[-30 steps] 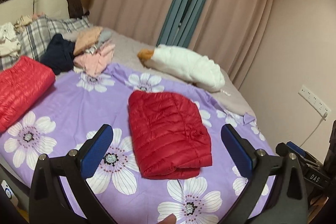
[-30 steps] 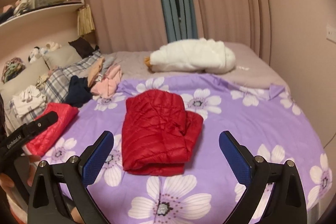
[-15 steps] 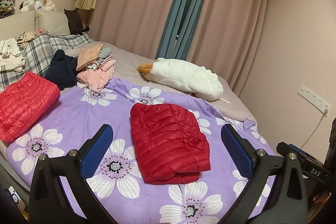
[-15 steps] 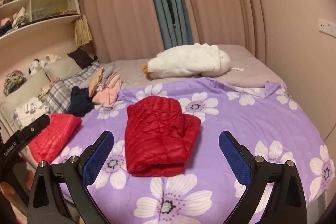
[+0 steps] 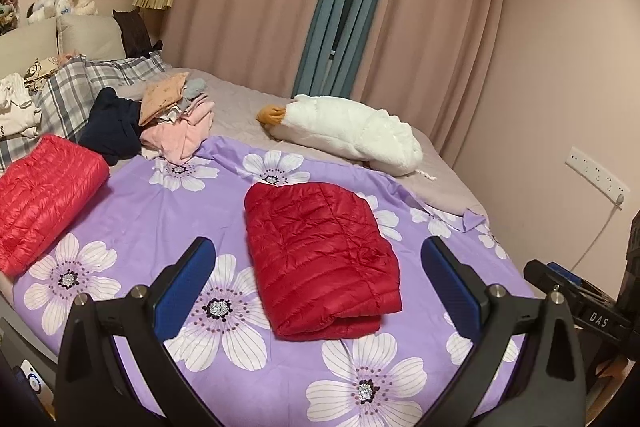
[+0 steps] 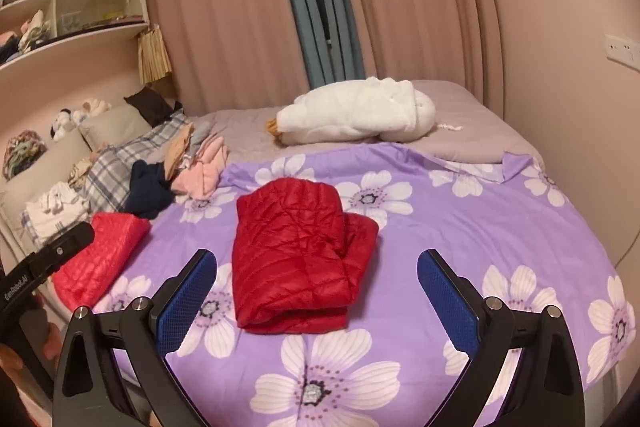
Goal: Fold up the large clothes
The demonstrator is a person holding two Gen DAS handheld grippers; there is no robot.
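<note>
Jacket [image 5: 320, 255], red quilted, lies folded into a compact block on the purple floral sheet [image 5: 168, 211], ahead of and between the jaws in both wrist views and touched by neither. Left gripper [image 5: 318, 285] and right gripper [image 6: 316, 287] both hold their jaws wide apart with nothing gripped, so this fold reads as finished, judged from its squared shape. Next move likely calls for clearing it toward the second folded red jacket [image 5: 44, 195] far left of the jaws, or fetching a garment from the pile [image 5: 176, 119] beyond.

folded jacket [image 5: 320, 259] on bedspread [image 5: 160, 211] | second jacket [image 5: 44, 195] left | plush [image 5: 352, 135] behind
</note>
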